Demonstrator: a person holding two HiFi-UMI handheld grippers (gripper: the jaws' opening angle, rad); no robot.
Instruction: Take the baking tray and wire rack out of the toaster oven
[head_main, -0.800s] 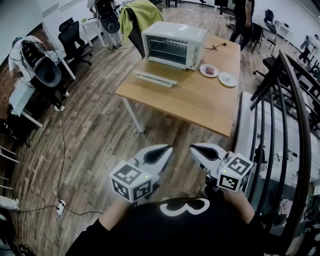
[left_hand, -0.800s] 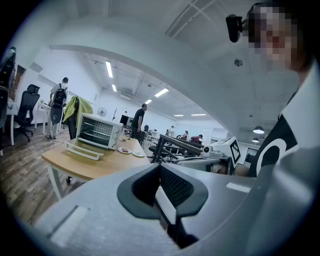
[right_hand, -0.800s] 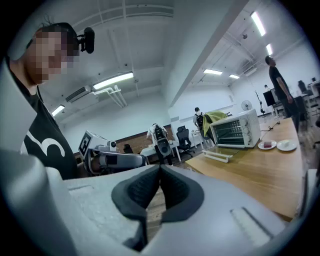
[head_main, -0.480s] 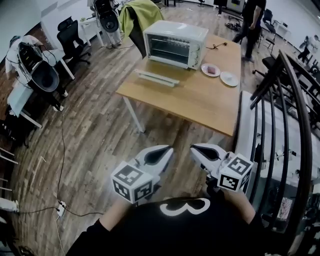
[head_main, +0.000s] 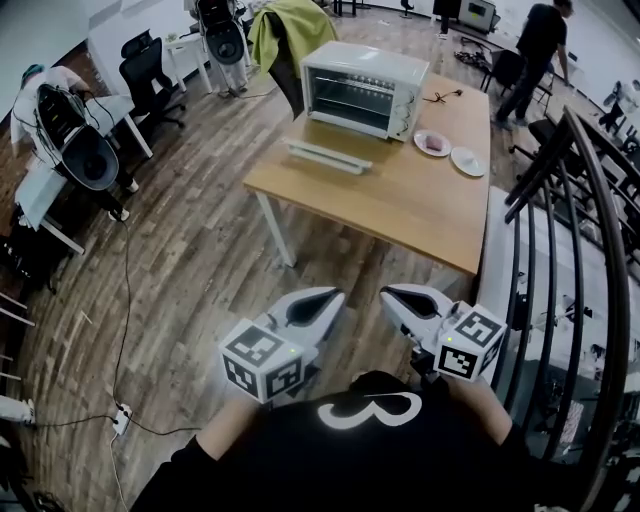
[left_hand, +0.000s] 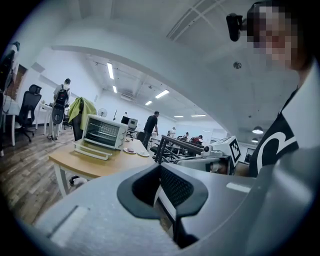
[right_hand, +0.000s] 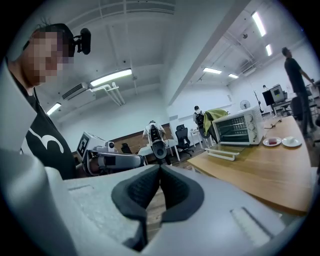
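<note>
The left gripper (head_main: 336, 294) is holding its jaws together with nothing between them; the right gripper (head_main: 386, 292) is doing likewise. Both are hovering side by side over the floor, well short of the table (head_main: 400, 205). The oven (head_main: 365, 85) is standing at the table's far end, its door (head_main: 328, 155) lying open. Two plates (head_main: 432, 143) are sitting on the table just beside it. The tray and rack are showing too small to make out.

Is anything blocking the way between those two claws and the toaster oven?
Nothing visible. The left gripper and right gripper, both shut, are short of the table; only floor and its top separate them from the toaster oven, whose door is down. Two plates sit aside.
</note>
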